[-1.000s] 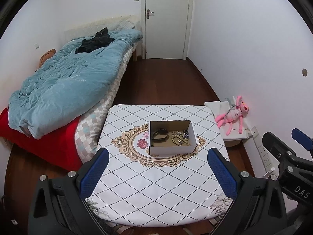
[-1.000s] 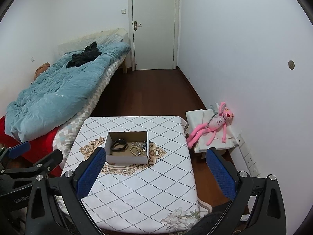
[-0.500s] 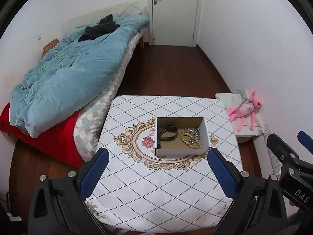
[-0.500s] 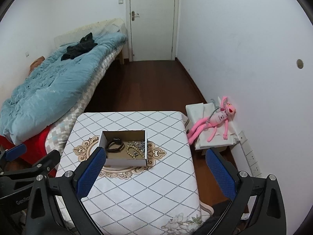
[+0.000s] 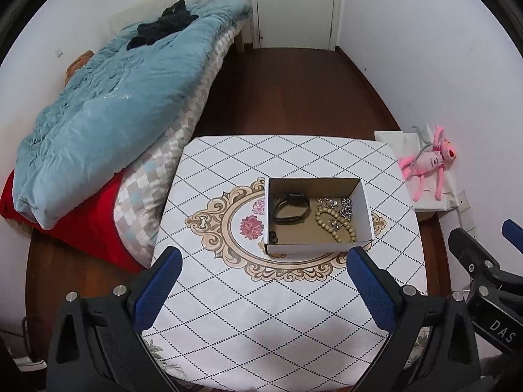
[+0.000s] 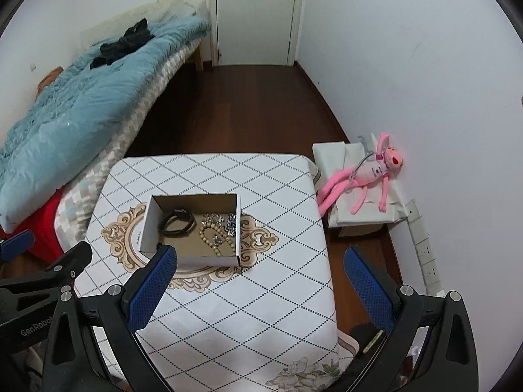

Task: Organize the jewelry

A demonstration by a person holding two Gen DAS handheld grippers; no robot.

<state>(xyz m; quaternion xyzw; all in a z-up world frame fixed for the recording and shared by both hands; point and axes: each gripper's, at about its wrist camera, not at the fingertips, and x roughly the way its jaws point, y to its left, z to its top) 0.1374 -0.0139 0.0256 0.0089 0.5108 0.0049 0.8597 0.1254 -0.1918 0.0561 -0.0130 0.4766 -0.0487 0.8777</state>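
An open cardboard box [image 5: 318, 246] stands near the middle of the table [image 5: 278, 310]; it also shows in the right wrist view [image 6: 209, 259]. Inside lie a black wristband [image 5: 291, 209], a beige bead bracelet [image 5: 335, 225], silver jewelry [image 5: 343, 205] and a small dark ring [image 5: 273, 237]. The right wrist view shows the wristband [image 6: 178, 222], the beads [image 6: 215, 236] and the silver pieces [image 6: 228, 222]. My left gripper [image 5: 263, 282] is open and empty, above the table's near side, short of the box. My right gripper [image 6: 258, 281] is open and empty, to the right of the box.
A bed with a blue quilt [image 5: 108, 111] stands left of the table. A pink plush toy [image 6: 362, 176] lies on a white box [image 6: 353, 209] by the right wall. Wall sockets [image 6: 425, 254] sit low on that wall. A closed door [image 6: 255, 13] is at the far end.
Both grippers have come closer to the table and tilted down. The box now looks larger and nearer. Both stay open and empty.
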